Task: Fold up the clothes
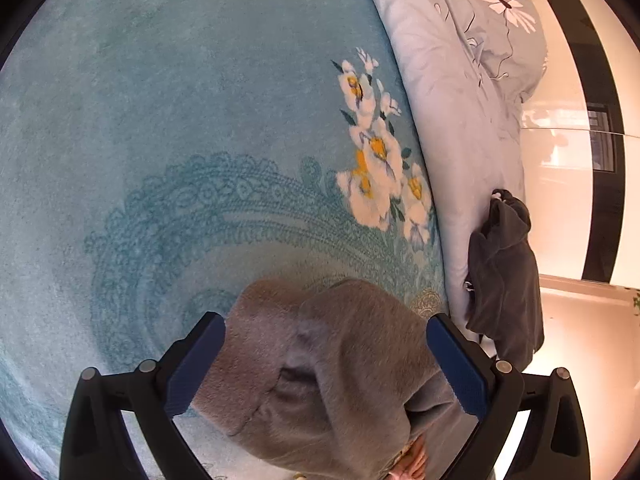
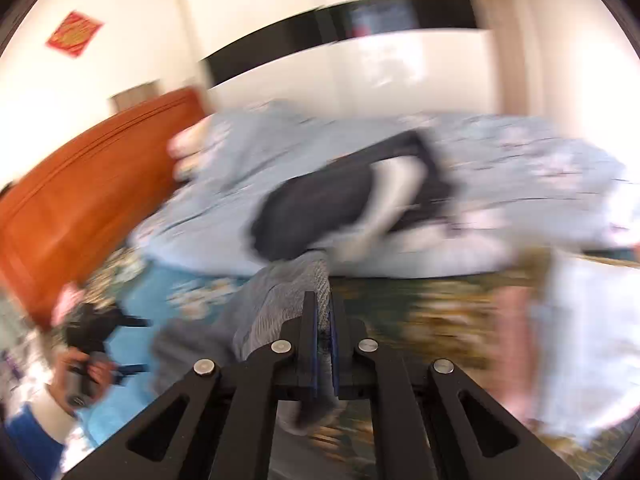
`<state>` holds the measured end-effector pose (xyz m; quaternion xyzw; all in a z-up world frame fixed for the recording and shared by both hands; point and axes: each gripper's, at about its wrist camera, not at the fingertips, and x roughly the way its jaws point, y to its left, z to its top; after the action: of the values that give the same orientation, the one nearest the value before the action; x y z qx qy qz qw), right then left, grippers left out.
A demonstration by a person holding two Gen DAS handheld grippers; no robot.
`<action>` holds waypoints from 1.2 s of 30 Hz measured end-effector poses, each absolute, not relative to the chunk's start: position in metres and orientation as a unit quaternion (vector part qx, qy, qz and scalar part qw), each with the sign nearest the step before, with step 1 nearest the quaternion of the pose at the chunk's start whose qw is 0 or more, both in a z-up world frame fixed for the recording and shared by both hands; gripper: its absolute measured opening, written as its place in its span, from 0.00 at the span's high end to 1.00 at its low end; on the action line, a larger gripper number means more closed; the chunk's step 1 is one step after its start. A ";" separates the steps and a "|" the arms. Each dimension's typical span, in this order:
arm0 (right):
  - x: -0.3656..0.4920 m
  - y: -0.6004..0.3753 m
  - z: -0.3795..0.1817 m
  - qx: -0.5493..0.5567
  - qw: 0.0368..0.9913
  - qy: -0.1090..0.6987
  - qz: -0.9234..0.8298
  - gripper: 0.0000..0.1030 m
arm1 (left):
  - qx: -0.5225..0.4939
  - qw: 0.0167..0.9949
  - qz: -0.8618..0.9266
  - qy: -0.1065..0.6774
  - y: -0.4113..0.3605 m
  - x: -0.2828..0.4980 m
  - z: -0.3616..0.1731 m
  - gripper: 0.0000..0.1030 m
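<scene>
A grey-brown fleece garment [image 1: 336,376] lies bunched on the teal floral blanket [image 1: 180,120], low in the left wrist view. My left gripper [image 1: 326,354] is open, its blue pads [image 1: 196,364] on either side of the garment, just above it. In the blurred right wrist view my right gripper [image 2: 324,316] is shut on an edge of the same grey garment [image 2: 276,296], which hangs to the left of the jaws. A dark grey garment [image 1: 504,276] lies on the pale blue duvet [image 1: 452,128]; it also shows in the right wrist view [image 2: 320,208].
The pale blue flowered duvet [image 2: 224,184] is heaped along the bed's far side. An orange wooden headboard [image 2: 88,184] stands at the left. A white wardrobe with a black band [image 2: 360,64] is behind. The person's hand holds the other gripper [image 2: 86,360] at lower left.
</scene>
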<state>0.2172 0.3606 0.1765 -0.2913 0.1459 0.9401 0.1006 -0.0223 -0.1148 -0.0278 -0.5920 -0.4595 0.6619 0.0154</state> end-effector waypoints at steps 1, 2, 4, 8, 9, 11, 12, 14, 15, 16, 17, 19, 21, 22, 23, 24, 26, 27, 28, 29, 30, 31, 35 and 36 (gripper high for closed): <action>0.239 0.375 0.180 -0.284 0.132 0.151 0.938 0.95 | -0.596 0.015 0.659 -0.458 -0.111 -0.025 -0.029 0.01; 0.260 0.390 0.184 -0.276 0.163 0.156 0.934 0.95 | -0.600 0.016 0.656 -0.458 -0.107 -0.028 -0.030 0.01; 0.295 0.418 0.190 -0.265 0.211 0.176 0.924 0.95 | -0.606 0.016 0.656 -0.450 -0.101 -0.031 -0.031 0.01; 0.343 0.451 0.190 -0.262 0.273 0.198 0.904 0.95 | -0.617 0.008 0.659 -0.430 -0.097 -0.033 -0.034 0.13; 0.350 0.455 0.189 -0.262 0.280 0.204 0.901 0.95 | -0.619 0.007 0.657 -0.430 -0.096 -0.033 -0.034 0.16; 0.364 0.466 0.185 -0.261 0.289 0.223 0.894 0.95 | -0.619 0.013 0.652 -0.438 -0.097 -0.031 -0.036 0.26; 0.370 0.468 0.184 -0.261 0.289 0.229 0.892 0.95 | -0.617 0.016 0.650 -0.443 -0.097 -0.030 -0.036 0.30; 0.374 0.466 0.179 -0.264 0.290 0.237 0.889 0.95 | -0.617 0.022 0.643 -0.453 -0.096 -0.028 -0.038 0.44; 0.371 0.463 0.176 -0.267 0.285 0.240 0.889 0.95 | -0.616 0.024 0.640 -0.458 -0.096 -0.027 -0.039 0.49; 0.368 0.461 0.174 -0.270 0.280 0.242 0.889 0.95 | -0.614 0.027 0.640 -0.461 -0.095 -0.025 -0.039 0.60; 0.365 0.458 0.171 -0.273 0.275 0.245 0.889 0.95 | -0.610 0.031 0.641 -0.464 -0.095 -0.024 -0.038 0.68; 0.358 0.453 0.167 -0.277 0.265 0.245 0.890 0.95 | -0.601 0.040 0.652 -0.460 -0.095 -0.022 -0.033 0.76; 0.351 0.448 0.165 -0.279 0.256 0.239 0.894 0.95 | -0.588 0.051 0.671 -0.450 -0.094 -0.021 -0.022 0.82; 0.348 0.446 0.164 -0.280 0.251 0.237 0.896 0.95 | -0.578 0.059 0.684 -0.441 -0.094 -0.021 -0.013 0.84; 0.345 0.445 0.168 -0.276 0.243 0.236 0.900 0.95 | -0.569 0.067 0.697 -0.432 -0.094 -0.021 -0.004 0.85; 0.342 0.443 0.173 -0.272 0.235 0.235 0.903 0.95 | -0.557 0.077 0.711 -0.422 -0.095 -0.023 0.009 0.86; 0.336 0.441 0.182 -0.263 0.219 0.233 0.910 0.95 | -0.529 0.098 0.741 -0.403 -0.097 -0.028 0.039 0.87; 0.333 0.439 0.186 -0.258 0.211 0.232 0.914 0.95 | -0.514 0.107 0.753 -0.397 -0.099 -0.031 0.054 0.87; 0.330 0.438 0.191 -0.254 0.203 0.231 0.917 0.95 | -0.499 0.116 0.765 -0.390 -0.101 -0.034 0.070 0.87; 0.327 0.436 0.196 -0.249 0.195 0.230 0.920 0.95 | -0.485 0.120 0.776 -0.385 -0.104 -0.036 0.085 0.87; 0.321 0.432 0.207 -0.240 0.182 0.223 0.927 0.95 | -0.469 0.122 0.786 -0.383 -0.111 -0.036 0.101 0.87; 0.316 0.429 0.217 -0.231 0.171 0.217 0.933 0.95 | -0.450 0.129 0.794 -0.387 -0.121 -0.036 0.117 0.87; 0.316 0.420 0.256 -0.183 0.147 0.198 0.952 0.95 | -0.374 0.157 0.833 -0.375 -0.174 -0.021 0.157 0.87; 0.317 0.418 0.266 -0.171 0.142 0.194 0.956 0.95 | -0.367 0.154 0.842 -0.364 -0.187 -0.014 0.158 0.87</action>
<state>0.3170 0.4176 0.2656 -0.1708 0.1935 0.9557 0.1418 -0.0143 -0.1874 0.1578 -0.3672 -0.3639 0.8421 0.1536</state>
